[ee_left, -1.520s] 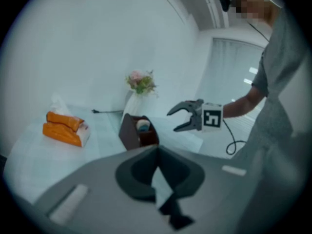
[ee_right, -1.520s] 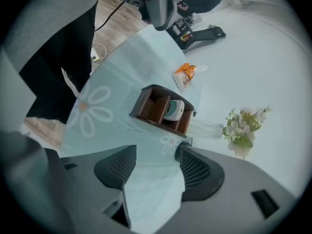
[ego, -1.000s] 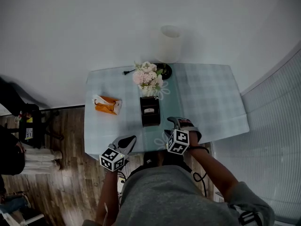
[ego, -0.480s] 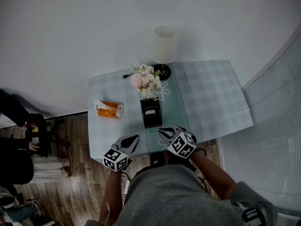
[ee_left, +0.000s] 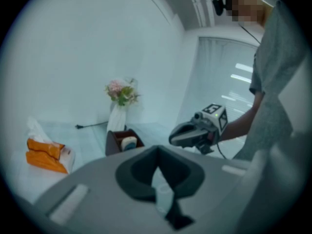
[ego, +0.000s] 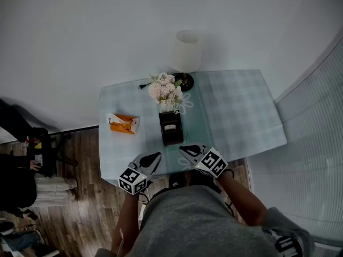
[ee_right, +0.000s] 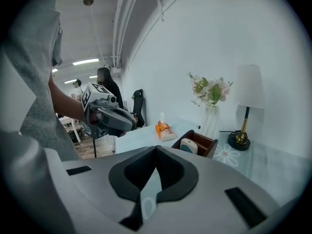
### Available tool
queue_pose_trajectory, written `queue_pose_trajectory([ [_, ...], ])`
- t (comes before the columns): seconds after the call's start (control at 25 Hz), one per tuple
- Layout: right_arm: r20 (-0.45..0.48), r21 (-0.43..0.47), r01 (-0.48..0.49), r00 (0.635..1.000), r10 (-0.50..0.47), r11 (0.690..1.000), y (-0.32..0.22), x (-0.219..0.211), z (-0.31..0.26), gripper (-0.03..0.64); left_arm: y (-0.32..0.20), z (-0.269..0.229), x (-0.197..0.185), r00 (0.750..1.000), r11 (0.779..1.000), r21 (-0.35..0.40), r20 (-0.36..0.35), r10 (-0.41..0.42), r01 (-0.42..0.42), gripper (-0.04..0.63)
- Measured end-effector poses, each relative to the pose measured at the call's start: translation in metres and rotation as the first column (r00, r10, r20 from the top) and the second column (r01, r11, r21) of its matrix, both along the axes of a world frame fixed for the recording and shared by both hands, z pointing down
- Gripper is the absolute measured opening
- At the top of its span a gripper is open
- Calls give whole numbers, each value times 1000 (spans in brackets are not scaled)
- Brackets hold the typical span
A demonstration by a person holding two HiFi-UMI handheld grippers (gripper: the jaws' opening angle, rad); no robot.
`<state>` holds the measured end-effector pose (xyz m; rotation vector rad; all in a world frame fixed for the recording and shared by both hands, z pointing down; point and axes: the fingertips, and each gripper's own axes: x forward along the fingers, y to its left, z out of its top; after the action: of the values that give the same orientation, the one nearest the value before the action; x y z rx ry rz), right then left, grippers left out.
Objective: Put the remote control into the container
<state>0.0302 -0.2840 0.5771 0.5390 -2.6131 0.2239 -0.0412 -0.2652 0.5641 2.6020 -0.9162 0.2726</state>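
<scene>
**Remote in container, both hand-held grippers closed and empty**

Nearest, we see the person's grey top point(ego: 187, 218) filling the bottom of the head view, with both forearms reaching out from it. The left hand-held gripper point(ego: 155, 156) is at the near edge of the tabletop point(ego: 236, 111). Its jaws are together with nothing between them, and in its own view we see the tips meeting. The right hand-held gripper point(ego: 184, 149) is near it at the same edge. The two are angled toward each other with a gap between their tips. The right jaws have just been closing and now sit together, with nothing between them. We see neither gripper touching anything on the tabletop.

Next out is the dark container point(ego: 171, 127), open-topped and standing mid-tabletop beyond the gap between the two grippers. The remote control point(ego: 170, 126) is inside it, its pale end showing above the rim in both gripper views. Left of the container and well apart lies an orange tissue pack point(ego: 123, 123) with white tissue sticking out.

Just behind the container stands a white vase of flowers point(ego: 167, 92), pink and white. Behind that, at the far edge, is a lamp point(ego: 186, 52) with a white shade and a dark round base. A black cord point(ego: 144, 83) lies beside the base. We see wooden floor point(ego: 80, 208) left of the tabletop.
</scene>
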Motion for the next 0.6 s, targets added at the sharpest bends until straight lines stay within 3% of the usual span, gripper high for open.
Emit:
queue_pose_trajectory([
  [0.36, 86, -86, 19, 996, -11, 996, 9, -7, 1, 17, 2, -1, 4, 1000, 1000, 2, -8, 17, -17, 0],
  [0.6, 64, -74, 24, 998, -19, 997, 12, -8, 3, 17, 0, -2, 4, 1000, 1000, 4, -19, 19, -19, 0],
])
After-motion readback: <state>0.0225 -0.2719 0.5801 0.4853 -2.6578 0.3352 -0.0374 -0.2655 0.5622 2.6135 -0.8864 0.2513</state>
